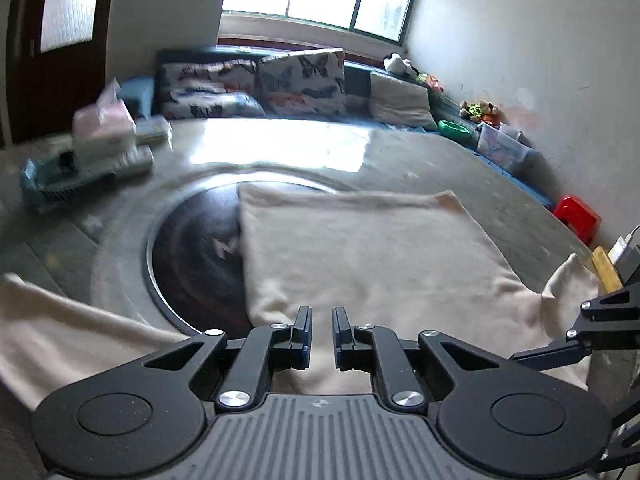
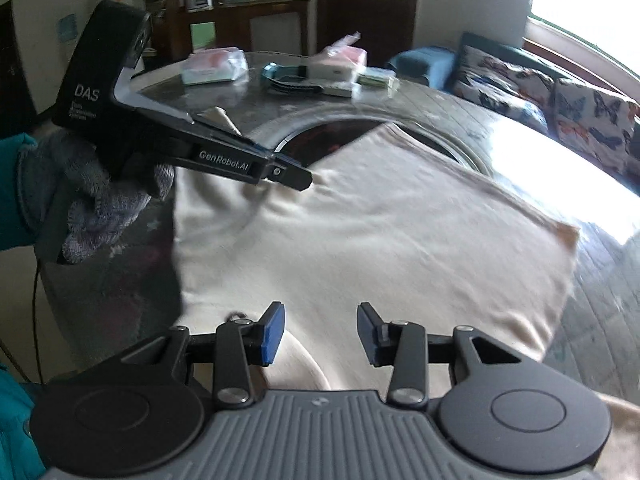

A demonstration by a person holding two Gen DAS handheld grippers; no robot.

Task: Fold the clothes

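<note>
Cream garment (image 2: 380,240) beneath right hand-held gripper (image 2: 320,332)

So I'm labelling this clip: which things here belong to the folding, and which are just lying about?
Folding: cream garment; left gripper; right gripper.

Lying about: tissue packs; blue tray; butterfly cushions; red box; soft toys.
</note>
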